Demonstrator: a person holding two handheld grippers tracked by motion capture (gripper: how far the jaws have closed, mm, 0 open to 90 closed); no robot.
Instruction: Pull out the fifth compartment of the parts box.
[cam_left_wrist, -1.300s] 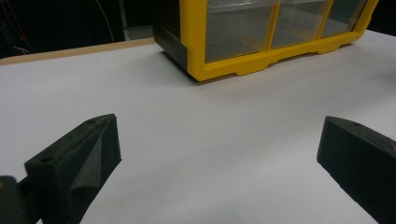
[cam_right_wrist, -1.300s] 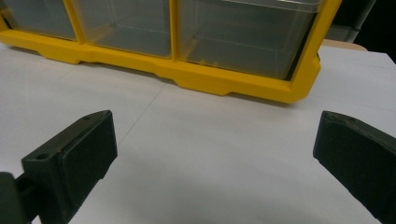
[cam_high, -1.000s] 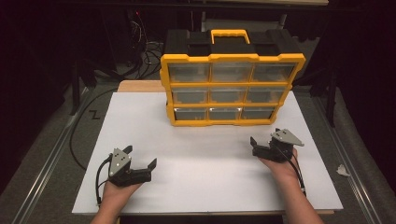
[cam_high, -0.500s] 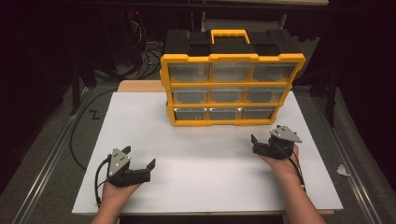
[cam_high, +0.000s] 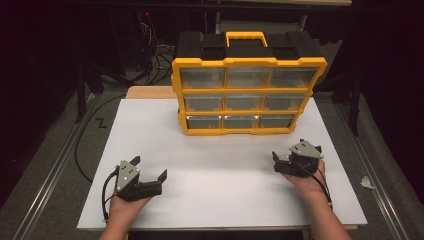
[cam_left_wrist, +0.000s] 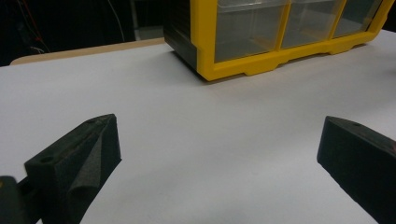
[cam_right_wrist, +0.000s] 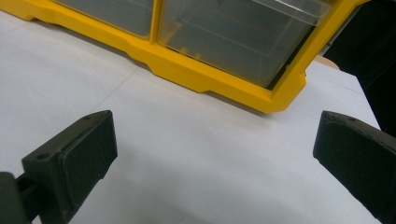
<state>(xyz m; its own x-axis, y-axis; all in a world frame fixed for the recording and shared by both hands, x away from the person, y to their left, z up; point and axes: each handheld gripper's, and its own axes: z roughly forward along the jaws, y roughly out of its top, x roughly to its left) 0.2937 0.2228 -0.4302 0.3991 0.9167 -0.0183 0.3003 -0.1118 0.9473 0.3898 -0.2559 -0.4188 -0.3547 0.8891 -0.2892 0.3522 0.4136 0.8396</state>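
Yellow drawer organizer (cam_high: 248, 90) upright on table's far side.

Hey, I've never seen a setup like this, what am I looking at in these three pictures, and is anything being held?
A person sits at a white table, with a two-jaw hand-held gripper in each hand. The top picture comes from a camera above, looking down. There the left hand-held gripper and right hand-held gripper rest near the table's front edge. The other two pictures come from cameras riding on each gripper, looking out between its black jaws. Both sets of jaws are spread open and hold nothing. Farther back stands a yellow and black drawer box with clear drawers.
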